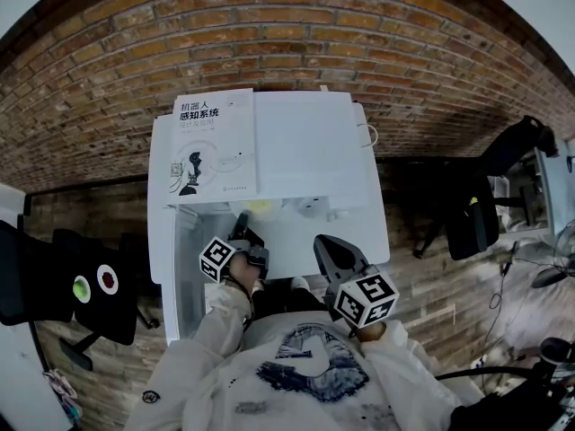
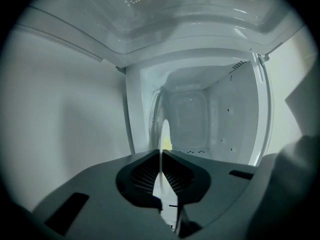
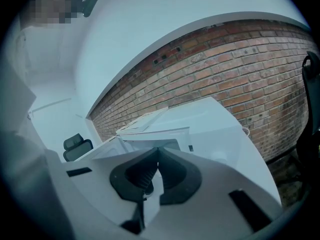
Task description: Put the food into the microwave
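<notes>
The white microwave (image 1: pixel 305 142) stands on a white table (image 1: pixel 364 241), and its door (image 1: pixel 184 268) hangs open at the left. My left gripper (image 1: pixel 241 224) reaches toward the opening and is shut on the thin rim of a white plate (image 2: pixel 163 134). In the left gripper view the plate is edge-on between the jaws of the left gripper (image 2: pixel 161 153), with yellow food (image 2: pixel 168 143) on it, and the lit cavity (image 2: pixel 187 119) lies straight ahead. The yellow food (image 1: pixel 260 206) shows at the microwave's front. My right gripper (image 1: pixel 328 245) (image 3: pixel 158 150) hovers over the table to the right, shut and empty.
A book (image 1: pixel 214 146) lies on top of the microwave. A small white round object (image 1: pixel 312 207) sits at the microwave's front beside the plate. A black chair (image 1: pixel 54 281) stands to the left and another black chair (image 1: pixel 476 214) to the right. Brick covers the surroundings.
</notes>
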Demonstrator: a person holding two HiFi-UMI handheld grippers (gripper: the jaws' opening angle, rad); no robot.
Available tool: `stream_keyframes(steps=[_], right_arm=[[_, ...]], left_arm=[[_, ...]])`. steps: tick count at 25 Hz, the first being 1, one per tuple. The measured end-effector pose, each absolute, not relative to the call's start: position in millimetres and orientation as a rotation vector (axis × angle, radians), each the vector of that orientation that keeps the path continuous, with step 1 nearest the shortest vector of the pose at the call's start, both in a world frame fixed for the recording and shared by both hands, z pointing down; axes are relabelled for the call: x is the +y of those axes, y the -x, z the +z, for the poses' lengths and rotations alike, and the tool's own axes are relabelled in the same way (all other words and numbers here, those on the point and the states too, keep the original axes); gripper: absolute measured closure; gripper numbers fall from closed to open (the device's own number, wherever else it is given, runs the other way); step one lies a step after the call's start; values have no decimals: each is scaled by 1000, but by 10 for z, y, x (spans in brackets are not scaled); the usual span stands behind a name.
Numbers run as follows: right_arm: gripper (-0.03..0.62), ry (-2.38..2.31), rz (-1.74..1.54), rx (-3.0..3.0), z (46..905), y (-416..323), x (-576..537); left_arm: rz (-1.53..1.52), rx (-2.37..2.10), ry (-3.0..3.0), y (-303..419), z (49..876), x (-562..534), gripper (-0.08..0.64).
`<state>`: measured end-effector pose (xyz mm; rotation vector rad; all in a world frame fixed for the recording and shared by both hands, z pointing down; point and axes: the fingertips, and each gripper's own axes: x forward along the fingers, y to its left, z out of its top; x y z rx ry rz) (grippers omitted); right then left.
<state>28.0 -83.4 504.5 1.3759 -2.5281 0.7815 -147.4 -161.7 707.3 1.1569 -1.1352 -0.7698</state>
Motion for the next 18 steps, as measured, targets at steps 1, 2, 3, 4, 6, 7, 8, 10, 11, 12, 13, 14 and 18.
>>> stream_keyframes(steps=[1, 2, 3, 4, 6, 7, 8, 10, 11, 12, 13, 14, 18], right_arm=[[579, -1376, 782, -2528, 5049, -282, -838], [579, -1377, 784, -2528, 5053, -284, -842], [580, -1377, 787, -2527, 5058, -286, -844], [579, -1377, 791, -2527, 5063, -287, -843], [579, -1375, 796, -2528, 5066, -285, -842], [580, -1373, 799, -2529, 5067, -284, -842], [580, -1372, 801, -2529, 5067, -281, -842], [579, -1370, 806, -2528, 5078, -271, -842], [579, -1368, 808, -2527, 5090, -265, -842], [579, -1365, 809, -2525, 5103, -259, -842], [579, -1361, 811, -2524, 5117, -252, -841], [579, -1357, 815, -2524, 5131, -244, -841], [579, -1342, 840, -2524, 5210, -205, -857]], left_arm=[[-770, -1132, -1156, 1470, 7078, -1625, 538], [-770, -1126, -1155, 1460, 7081, -1634, 538], [-770, -1118, -1158, 1447, 7080, -1640, 538], [-768, -1111, -1163, 1434, 7077, -1644, 538], [-758, -1110, -1177, 1422, 7071, -1646, 537], [-751, -1112, -1183, 1419, 7066, -1645, 537], [-745, -1112, -1188, 1416, 7062, -1643, 532], [-730, -1112, -1200, 1414, 7063, -1640, 511], [-724, -1110, -1210, 1411, 7062, -1638, 501], [-719, -1105, -1218, 1405, 7056, -1635, 494], [-716, -1100, -1223, 1398, 7049, -1627, 485], [-712, -1097, -1228, 1395, 7042, -1613, 477], [-677, -1100, -1261, 1396, 7015, -1536, 469]])
